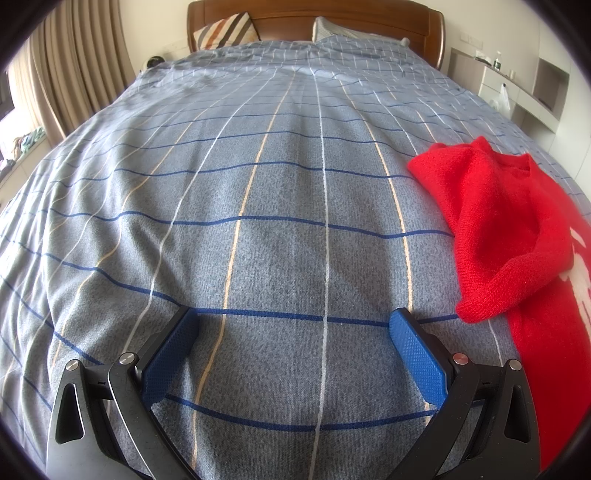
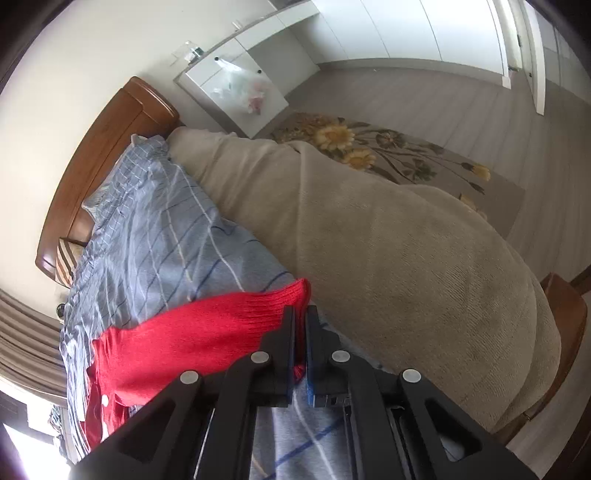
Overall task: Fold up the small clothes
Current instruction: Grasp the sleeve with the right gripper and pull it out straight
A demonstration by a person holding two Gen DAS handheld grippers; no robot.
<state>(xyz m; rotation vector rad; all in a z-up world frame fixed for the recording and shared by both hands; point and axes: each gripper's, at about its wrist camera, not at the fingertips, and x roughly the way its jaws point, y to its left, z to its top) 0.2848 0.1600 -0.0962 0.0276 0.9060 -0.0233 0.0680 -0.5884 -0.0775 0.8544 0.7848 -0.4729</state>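
The left claw [image 1: 293, 328] stands wide open over the bed [image 1: 258, 184], its two blue pads [image 1: 415, 354] well apart with only the grey-blue checked bedcover between them; nothing is gripped. In the left wrist view the red knitted sweater [image 1: 506, 229] lies on the bedcover to the right of this claw and slightly ahead of it — its nearest rolled edge sits just beside the right pad but does not touch it. White lettering shows on the part of the sweater at the far right edge of that view. Ahead of the left claw, at the far end of the bed, are a wooden headboard [image 1: 369, 18], a striped cushion [image 1: 229, 31] and a pillow in the same checked fabric. The right claw [image 2: 300, 314] is fully closed, its pads pressed together on a ribbed edge of the red sweater [image 2: 192, 343]; a strip of red fabric shows in the narrow gap between the pads. From this grip the sweater extends to the left of the right claw, partly raised off the bedcover — the view is rolled, so the bed runs diagonally. To the right of and beyond the right claw a beige blanket [image 2: 388, 251] hangs over the side of the bed. Beyond it lie a floral rug [image 2: 388, 151] on the floor and white cabinets [image 2: 236, 85].
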